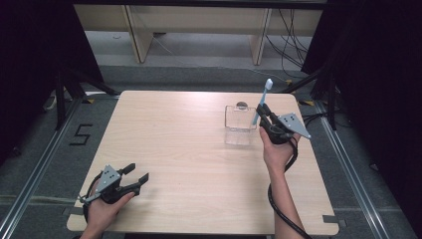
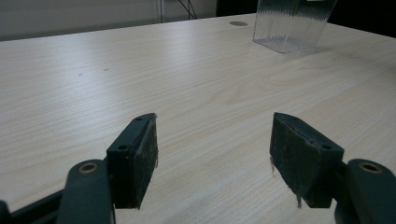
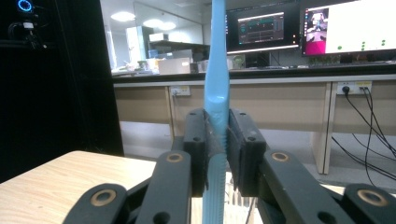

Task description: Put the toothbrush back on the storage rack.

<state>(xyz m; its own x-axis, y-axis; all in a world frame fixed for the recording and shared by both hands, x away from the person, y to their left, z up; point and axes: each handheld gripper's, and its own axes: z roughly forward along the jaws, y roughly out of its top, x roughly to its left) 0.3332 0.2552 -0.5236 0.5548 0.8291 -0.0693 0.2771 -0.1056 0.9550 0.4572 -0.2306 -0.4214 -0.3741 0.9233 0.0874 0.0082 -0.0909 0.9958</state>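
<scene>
At lower left of the high view, the left gripper (image 1: 139,175) rests on the table (image 1: 189,149), jaws wide and empty. Right of centre, the right gripper (image 1: 262,112) clamps a blue toothbrush (image 1: 263,99) upright beside the clear cup (image 1: 239,124). Pickup looks done; placing it into the cup seems left.

High view: surface (image 1: 199,164) evenly lit from overhead, shadows soft and short; surroundings at both sides fall to near black. Overall slightly soft, low resolution. Left gripper view: wood grain sharp at mid-distance, near black pads (image 2: 140,158) dim, slightly blurred; clear container (image 2: 292,23) catches pale glare. Right gripper view: ceiling lights (image 3: 123,16) and monitors (image 3: 345,28) blown out bright; left edge dark; blue toothbrush (image 3: 217,93) close, soft-focused.
</scene>
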